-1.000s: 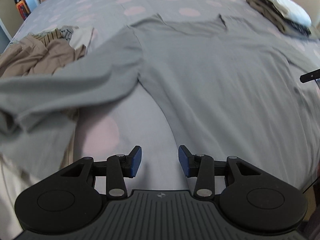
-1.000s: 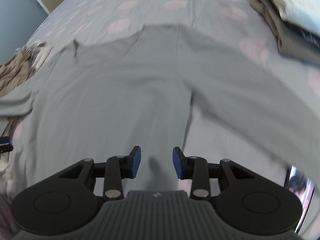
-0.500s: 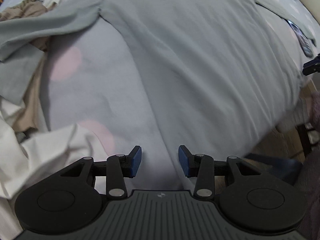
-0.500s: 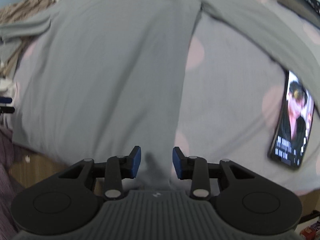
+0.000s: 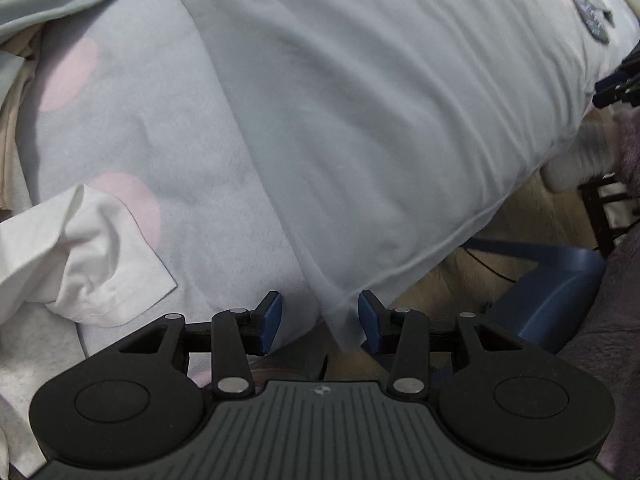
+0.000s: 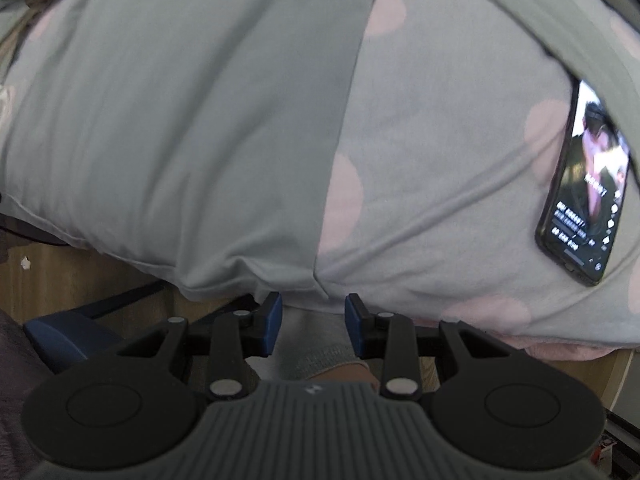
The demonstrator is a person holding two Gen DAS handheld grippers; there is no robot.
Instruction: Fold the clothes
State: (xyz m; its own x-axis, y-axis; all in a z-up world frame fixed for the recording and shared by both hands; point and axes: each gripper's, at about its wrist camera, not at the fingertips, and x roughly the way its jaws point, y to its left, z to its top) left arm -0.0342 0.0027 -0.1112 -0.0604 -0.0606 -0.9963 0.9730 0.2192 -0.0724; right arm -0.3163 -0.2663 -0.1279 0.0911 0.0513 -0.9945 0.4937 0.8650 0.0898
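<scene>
A grey shirt (image 5: 360, 100) is spread flat on the bed (image 5: 132, 128), hem overhanging its edge. Both grippers, left (image 5: 319, 317) and right (image 6: 313, 317), are held released at the hem's corners, apparently for gripping.

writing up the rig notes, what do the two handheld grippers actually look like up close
Both look alike. The left gripper and right gripper each have two blue pads on black linkage arms with silver pivot pins, flanked by round black discs. Behind sits a ribbed dark grey body with a small emblem at its front edge. No cables show on either.
</scene>
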